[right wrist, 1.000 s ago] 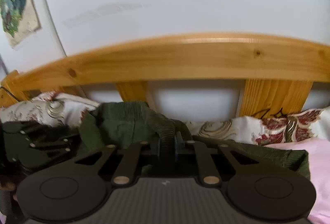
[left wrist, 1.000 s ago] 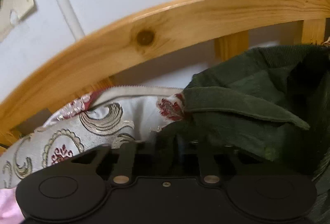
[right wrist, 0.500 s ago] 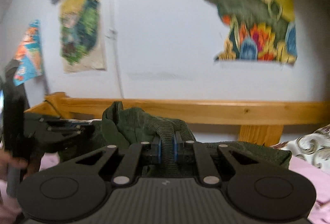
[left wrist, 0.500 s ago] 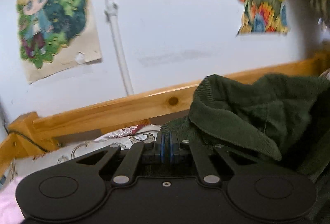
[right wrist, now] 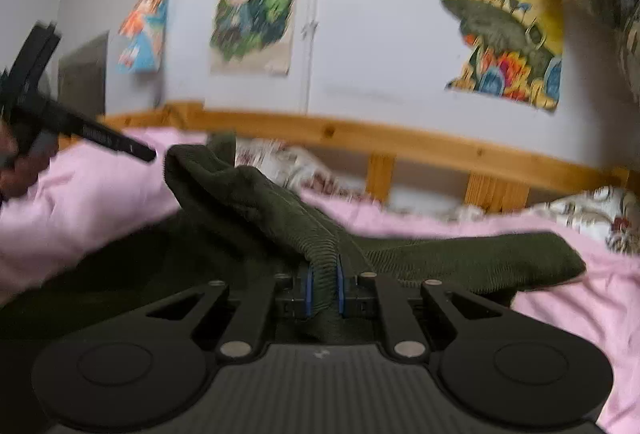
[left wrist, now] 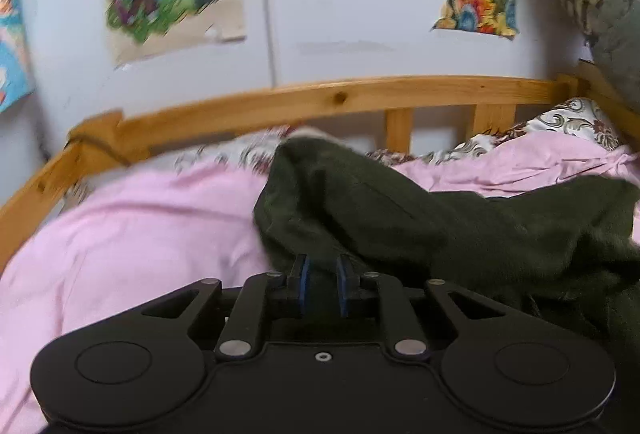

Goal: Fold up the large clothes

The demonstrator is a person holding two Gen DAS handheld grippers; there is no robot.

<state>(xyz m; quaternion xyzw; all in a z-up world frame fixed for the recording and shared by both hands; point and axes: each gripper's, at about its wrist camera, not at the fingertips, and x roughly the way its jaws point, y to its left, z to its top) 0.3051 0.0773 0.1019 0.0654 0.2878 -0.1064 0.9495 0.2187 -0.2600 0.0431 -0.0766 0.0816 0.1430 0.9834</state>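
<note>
— Corduroy, is it? That dark green ribbed garment [right wrist: 256,202]?
— Yes, sprawled in soft folds on the pink bedsheet [left wrist: 132,234], near the curved pine bed rail [left wrist: 320,98].
— And the tongs?
— Right tongs [right wrist: 322,288] clamp a ribbed hem; left tongs [left wrist: 322,288] pinch green cloth.
— Changed?
— Both have pulled back from the rail; half a second ago pink barely showed.

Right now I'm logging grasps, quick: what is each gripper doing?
Left gripper: tongs closed on the green garment.
Right gripper: tongs closed on the garment's ribbed edge.
</note>
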